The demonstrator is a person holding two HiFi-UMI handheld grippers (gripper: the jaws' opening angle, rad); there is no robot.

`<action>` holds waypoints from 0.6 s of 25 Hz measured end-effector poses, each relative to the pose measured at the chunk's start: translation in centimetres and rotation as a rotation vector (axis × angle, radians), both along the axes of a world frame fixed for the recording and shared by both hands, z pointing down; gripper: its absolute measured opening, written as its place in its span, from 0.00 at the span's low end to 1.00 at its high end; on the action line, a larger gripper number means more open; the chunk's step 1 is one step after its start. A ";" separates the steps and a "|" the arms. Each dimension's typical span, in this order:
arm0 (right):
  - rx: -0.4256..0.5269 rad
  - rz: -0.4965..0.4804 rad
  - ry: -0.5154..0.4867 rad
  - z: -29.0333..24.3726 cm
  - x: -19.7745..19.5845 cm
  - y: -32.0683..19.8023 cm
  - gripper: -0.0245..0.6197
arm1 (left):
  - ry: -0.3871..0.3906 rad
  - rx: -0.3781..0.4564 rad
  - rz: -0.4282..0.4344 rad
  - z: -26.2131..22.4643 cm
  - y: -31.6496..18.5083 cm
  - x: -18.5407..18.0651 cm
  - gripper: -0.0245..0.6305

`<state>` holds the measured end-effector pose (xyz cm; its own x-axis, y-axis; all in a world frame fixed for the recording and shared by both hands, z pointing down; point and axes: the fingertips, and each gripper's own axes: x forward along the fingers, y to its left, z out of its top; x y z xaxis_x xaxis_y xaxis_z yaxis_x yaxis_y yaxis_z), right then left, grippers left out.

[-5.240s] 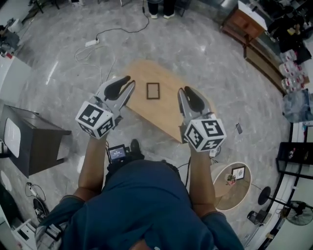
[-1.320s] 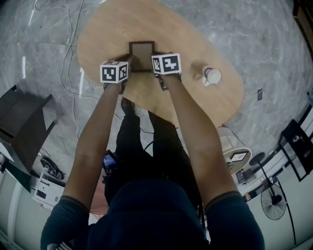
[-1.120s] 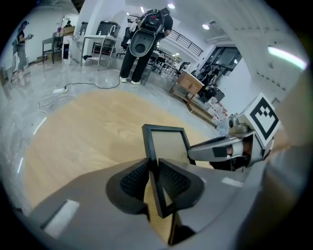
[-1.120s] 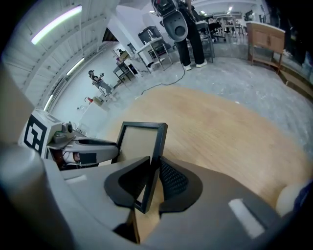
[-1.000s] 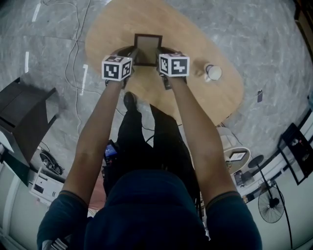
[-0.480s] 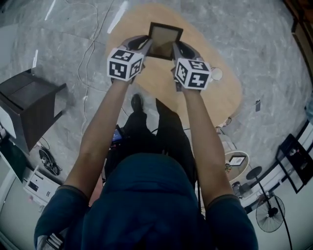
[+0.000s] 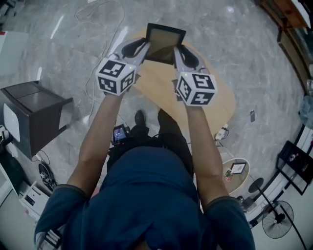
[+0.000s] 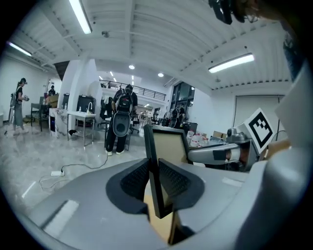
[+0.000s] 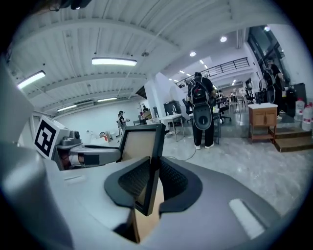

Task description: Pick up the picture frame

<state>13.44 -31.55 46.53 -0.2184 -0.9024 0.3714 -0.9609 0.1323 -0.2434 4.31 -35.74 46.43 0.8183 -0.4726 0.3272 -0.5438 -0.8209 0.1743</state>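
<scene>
The picture frame [image 7: 164, 43], dark-rimmed with a tan panel, is held up in the air above the wooden table [image 7: 215, 102]. My left gripper [image 7: 140, 48] is shut on its left edge and my right gripper [image 7: 177, 52] is shut on its right edge. In the left gripper view the frame [image 8: 168, 144] stands edge-on between the pads of the left gripper [image 8: 154, 178], with the other gripper [image 8: 220, 154] beyond it. In the right gripper view the frame [image 9: 142, 144] is clamped in the right gripper [image 9: 152, 180] the same way.
A dark cabinet [image 7: 34, 119] stands on the floor at the left. Cables [image 7: 98, 14] trail over the marble floor. A small round side table [image 7: 237, 171] with a little frame sits at the lower right. A person with a backpack [image 8: 120, 124] stands across the room.
Both grippers closed on the frame's sides while it lay on the table, then lifted it. Over the last second the frame rose well above the tabletop.
</scene>
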 end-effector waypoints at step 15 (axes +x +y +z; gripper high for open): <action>0.304 -0.043 0.154 -21.0 -7.2 5.0 0.14 | 0.214 0.280 0.035 -20.3 5.2 -7.2 0.13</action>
